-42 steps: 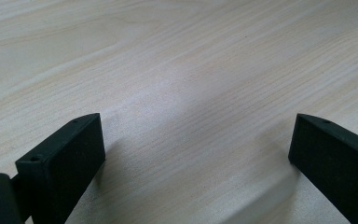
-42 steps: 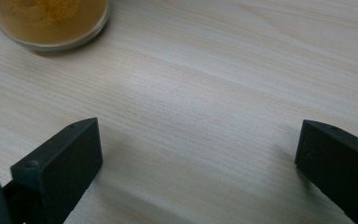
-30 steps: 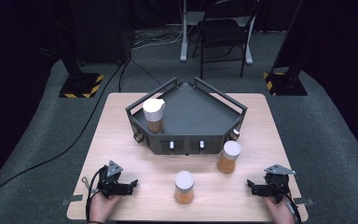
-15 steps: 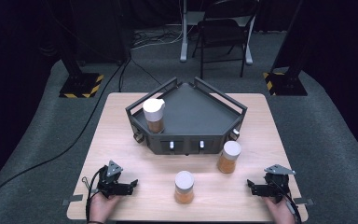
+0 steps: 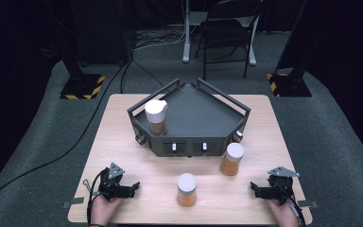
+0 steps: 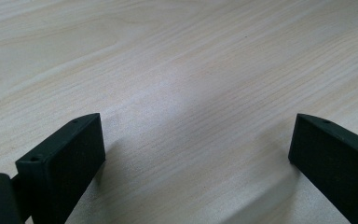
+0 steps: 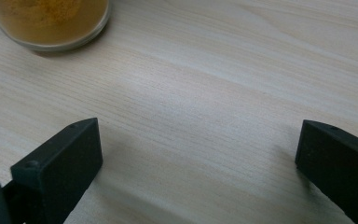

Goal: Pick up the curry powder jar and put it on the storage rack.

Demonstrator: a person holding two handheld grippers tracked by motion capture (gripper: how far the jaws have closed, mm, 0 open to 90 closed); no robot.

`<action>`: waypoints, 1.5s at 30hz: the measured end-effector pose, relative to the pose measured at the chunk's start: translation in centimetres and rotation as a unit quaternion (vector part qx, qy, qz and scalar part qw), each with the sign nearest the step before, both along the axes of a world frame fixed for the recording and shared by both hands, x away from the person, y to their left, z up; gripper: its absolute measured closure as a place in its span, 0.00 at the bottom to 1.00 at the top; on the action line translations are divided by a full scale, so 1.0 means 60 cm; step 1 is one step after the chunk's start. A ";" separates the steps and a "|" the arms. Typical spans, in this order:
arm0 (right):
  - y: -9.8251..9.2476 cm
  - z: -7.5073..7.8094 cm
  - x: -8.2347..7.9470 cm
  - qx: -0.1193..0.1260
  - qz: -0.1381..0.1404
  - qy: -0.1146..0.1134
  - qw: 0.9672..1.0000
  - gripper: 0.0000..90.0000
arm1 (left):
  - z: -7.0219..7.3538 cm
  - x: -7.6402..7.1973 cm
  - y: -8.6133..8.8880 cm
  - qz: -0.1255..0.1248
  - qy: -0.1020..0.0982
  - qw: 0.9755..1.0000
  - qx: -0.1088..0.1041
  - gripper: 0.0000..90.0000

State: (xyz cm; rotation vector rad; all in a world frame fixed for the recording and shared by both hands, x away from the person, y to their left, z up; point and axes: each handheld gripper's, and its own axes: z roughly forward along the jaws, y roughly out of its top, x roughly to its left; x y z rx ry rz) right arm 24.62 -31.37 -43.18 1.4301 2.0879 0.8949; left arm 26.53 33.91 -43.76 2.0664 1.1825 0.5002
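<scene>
High view: both tools, left tool (image 5: 133,187) and right tool (image 5: 254,188), rest on bench (image 5: 123,142), jaws apart, empty. Next, probably: grab middle jar (image 5: 186,189), load onto tray (image 5: 203,118).

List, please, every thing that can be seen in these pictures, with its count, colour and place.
jars: 3, amber contents with white lids; one on the tray's left part, one before the tray's right front, one at the table's near middle
tray: 1, dark grey, angular with rails, table's far middle
table: 1, light wood
chair: 1, dark, beyond the table
stand bases: 2, striped yellow and black, left and right on the floor
left tongs: black, open, near left corner
right tongs: black, open, near right corner
</scene>
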 end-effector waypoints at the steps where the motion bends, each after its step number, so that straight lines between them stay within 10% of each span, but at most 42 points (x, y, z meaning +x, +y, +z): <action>1: -0.001 0.000 0.000 -0.001 0.006 0.000 1.000 0.00 | 0.000 0.000 0.000 0.000 0.000 1.000 0.000 0.04; 20: 0.012 0.013 -0.001 0.007 0.069 -0.002 0.998 0.03 | 0.000 0.000 0.000 0.000 0.000 1.000 0.000 0.04; 45: 0.046 0.040 -0.006 0.036 0.159 -0.011 0.987 0.05 | 0.000 0.000 0.000 0.000 0.000 1.000 0.000 0.04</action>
